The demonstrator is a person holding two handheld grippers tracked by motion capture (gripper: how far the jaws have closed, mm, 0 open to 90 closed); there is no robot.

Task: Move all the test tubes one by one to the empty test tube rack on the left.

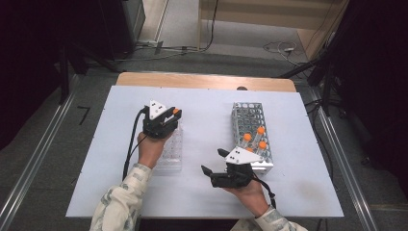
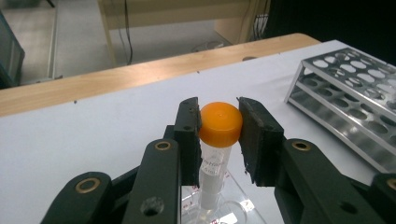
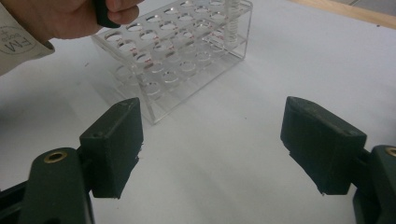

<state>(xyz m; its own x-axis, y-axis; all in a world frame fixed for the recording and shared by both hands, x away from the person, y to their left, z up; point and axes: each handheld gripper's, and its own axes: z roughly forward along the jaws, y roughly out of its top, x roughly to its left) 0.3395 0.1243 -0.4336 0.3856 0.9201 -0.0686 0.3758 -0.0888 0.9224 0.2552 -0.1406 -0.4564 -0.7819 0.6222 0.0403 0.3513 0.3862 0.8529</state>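
My left gripper [image 2: 219,123] is shut on the orange cap of a tube [image 2: 221,123], which stands upright with its lower end in a clear plastic rack [image 1: 172,153]. In the high view that left gripper [image 1: 173,115] sits over the far end of the clear rack. In the right gripper view the clear rack [image 3: 180,51] lies ahead, and the tube [image 3: 230,18] stands at its far end. My right gripper [image 3: 210,140] is open with nothing between its jaws, low over the white table. From above, the right gripper [image 1: 211,162] points left, just left of the metal rack [image 1: 251,134].
The metal rack holds three orange-capped tubes [image 1: 255,137] near its front end, and its far holes [image 2: 355,70] stand vacant. A white sheet [image 1: 207,120] covers the table, with a wooden edge [image 1: 202,81] at the back. The person's left hand [image 3: 70,18] is beside the clear rack.
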